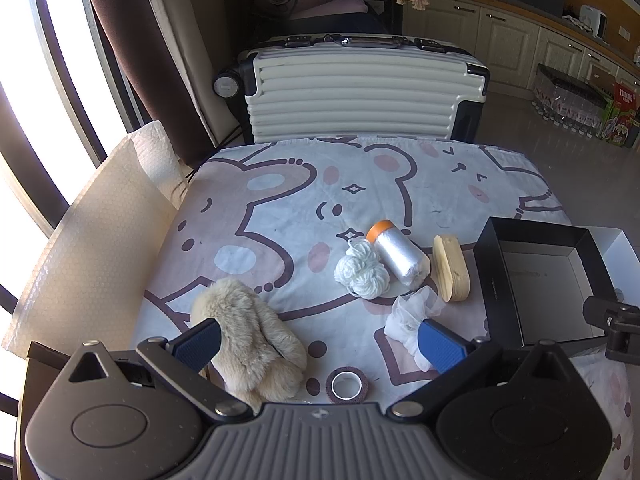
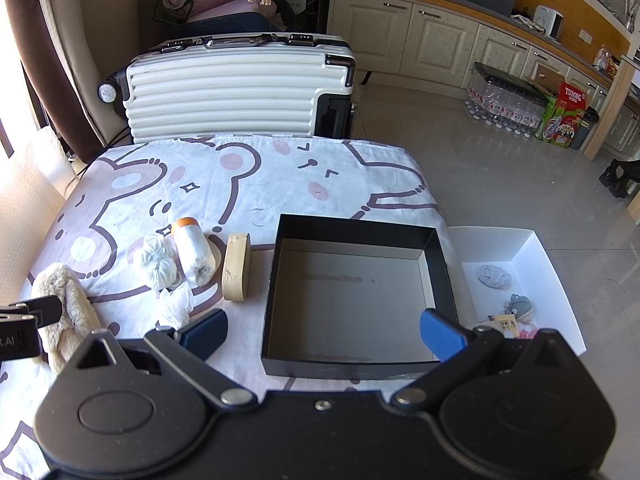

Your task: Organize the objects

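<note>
Clutter is sitting loose on the cartoon-bear cloth [image 1: 280,208] covering the table, and I am reading the job as moving it into the black box [image 2: 352,232] at the table's right edge, which is lying empty. Nearest my left gripper [image 1: 318,344] the beige plush toy [image 1: 248,336] is lying by the near-left corner, its fur touching my left pad; it is looking soft and light, so I am judging a squeeze across its narrow middle will hold it best. Just beside it at the near edge a small roll of tape [image 1: 347,385] is lying flat, stiff but low, best taken across its rim. Toward the middle a white yarn bundle [image 1: 362,272] is touching a roll of clear plastic film with an orange cap [image 1: 398,256], which is probably slick and apt to roll, so I would be pinching it across its body. A wooden block [image 1: 451,268] is standing on edge between the film and the box, hard and easy to grip by its flat faces, and a crumpled white mesh piece [image 1: 412,312] is lying in front of it, flimsy and compressible. Both my left gripper and my right gripper [image 2: 323,334] are spread wide and carrying nothing, the right one hovering over the box's near wall. Beyond the right edge a white tray [image 2: 536,248] is holding a few small things.
</note>
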`<state>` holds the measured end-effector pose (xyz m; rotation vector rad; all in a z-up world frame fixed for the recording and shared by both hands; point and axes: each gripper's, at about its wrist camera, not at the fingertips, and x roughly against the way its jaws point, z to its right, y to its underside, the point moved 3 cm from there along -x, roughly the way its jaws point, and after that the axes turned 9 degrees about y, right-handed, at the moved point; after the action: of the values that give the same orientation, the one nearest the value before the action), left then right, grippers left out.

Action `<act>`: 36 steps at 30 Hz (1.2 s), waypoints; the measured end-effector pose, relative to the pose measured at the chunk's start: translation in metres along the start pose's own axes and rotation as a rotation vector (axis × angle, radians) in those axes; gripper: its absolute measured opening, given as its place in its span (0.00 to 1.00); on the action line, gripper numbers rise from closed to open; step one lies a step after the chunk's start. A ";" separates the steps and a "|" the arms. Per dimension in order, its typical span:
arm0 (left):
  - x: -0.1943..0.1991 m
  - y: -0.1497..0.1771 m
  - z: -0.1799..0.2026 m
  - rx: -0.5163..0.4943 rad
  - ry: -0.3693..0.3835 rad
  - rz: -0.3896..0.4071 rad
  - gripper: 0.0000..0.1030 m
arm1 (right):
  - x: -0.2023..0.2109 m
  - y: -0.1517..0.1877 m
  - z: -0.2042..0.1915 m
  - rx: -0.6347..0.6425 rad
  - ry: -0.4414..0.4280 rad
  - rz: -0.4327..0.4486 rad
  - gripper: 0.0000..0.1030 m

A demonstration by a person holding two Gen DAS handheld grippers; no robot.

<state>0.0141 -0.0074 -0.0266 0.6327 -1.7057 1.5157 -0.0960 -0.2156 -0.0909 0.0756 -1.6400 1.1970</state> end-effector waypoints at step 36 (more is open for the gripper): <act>0.023 0.017 -0.103 0.168 -0.100 0.054 1.00 | 0.017 -0.013 -0.084 0.091 -0.081 0.015 1.00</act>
<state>0.0087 0.0986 -0.0168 0.7660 -1.6930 1.7037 -0.0381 -0.1528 -0.0742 0.1708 -1.6582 1.2947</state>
